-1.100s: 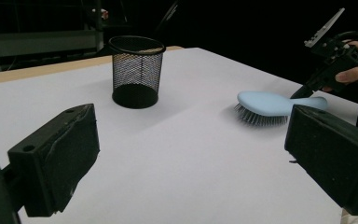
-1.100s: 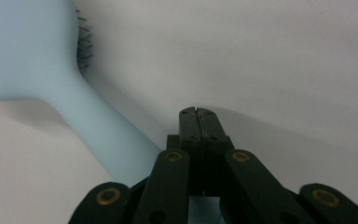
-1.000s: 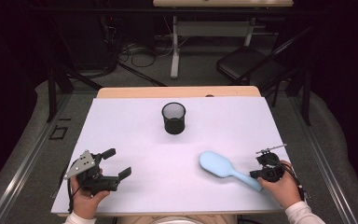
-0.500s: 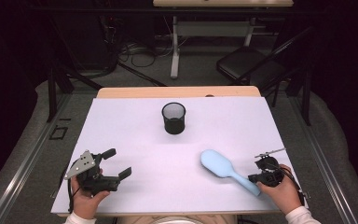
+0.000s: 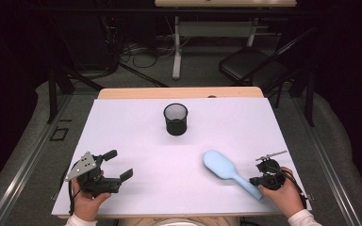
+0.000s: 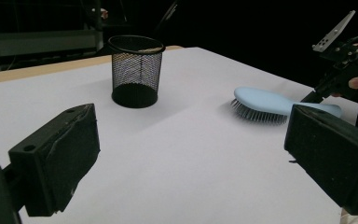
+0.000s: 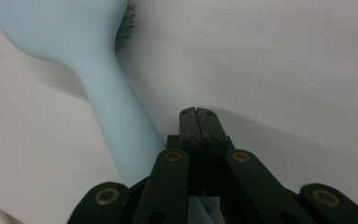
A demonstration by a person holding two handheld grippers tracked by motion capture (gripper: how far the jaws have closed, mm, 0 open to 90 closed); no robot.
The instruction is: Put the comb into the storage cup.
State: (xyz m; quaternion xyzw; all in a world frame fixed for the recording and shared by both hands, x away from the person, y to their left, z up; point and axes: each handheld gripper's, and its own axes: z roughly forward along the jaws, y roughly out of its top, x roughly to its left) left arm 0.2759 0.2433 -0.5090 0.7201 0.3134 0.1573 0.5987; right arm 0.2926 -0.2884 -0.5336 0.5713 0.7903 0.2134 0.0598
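Observation:
A light blue hairbrush (image 5: 224, 168) lies bristles down at the near right of the white table top (image 5: 136, 127), handle toward the near edge. My right gripper (image 5: 254, 181) sits at the handle's end; in the right gripper view its jaws are pressed together, shut (image 7: 198, 116), with the hairbrush handle (image 7: 116, 126) just left of them and running under the linkage. A black mesh cup (image 5: 176, 118) stands upright at mid table. My left gripper (image 5: 119, 164) rests near the left edge, open (image 6: 191, 140) and holding nothing, facing the mesh cup (image 6: 135, 70) and hairbrush (image 6: 270, 102).
A wooden strip (image 5: 179, 92) borders the table's far edge. Beyond it are a black folding chair (image 5: 254, 68), cables on the floor and another table's legs. A wide stretch of bare white surface lies between the grippers and the cup.
The right gripper has edged slightly toward the near edge beside the brush handle. The left gripper, cup and brush have kept still.

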